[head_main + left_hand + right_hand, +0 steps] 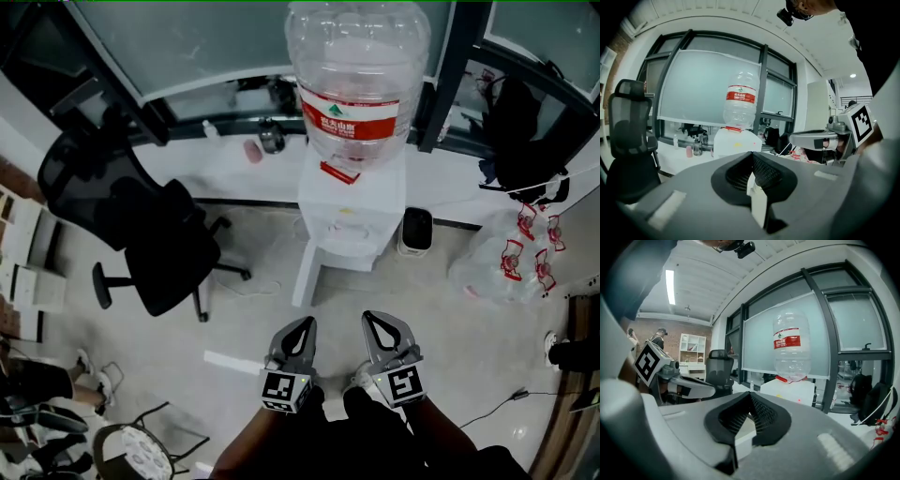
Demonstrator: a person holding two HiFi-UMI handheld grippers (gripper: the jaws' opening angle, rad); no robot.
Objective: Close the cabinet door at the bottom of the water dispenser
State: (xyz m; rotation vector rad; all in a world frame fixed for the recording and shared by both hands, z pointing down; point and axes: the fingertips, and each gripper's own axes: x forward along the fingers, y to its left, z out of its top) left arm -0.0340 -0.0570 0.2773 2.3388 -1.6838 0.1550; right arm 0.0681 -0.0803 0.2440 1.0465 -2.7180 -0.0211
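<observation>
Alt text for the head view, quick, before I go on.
A white water dispenser topped by a clear bottle with a red label stands ahead, its white lower cabinet door apparently swung open to the left. The left gripper and right gripper point toward it from the bottom edge, both shut and empty. A black mesh office chair sits at left.

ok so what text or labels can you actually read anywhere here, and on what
Nothing reads clearly.
Red label on the water bottle: white characters, too small to read.
Plastic bags on the floor: red print, blurred.
Marker cubes on the left gripper and right gripper: square black-and-white patterns, no words.
</observation>
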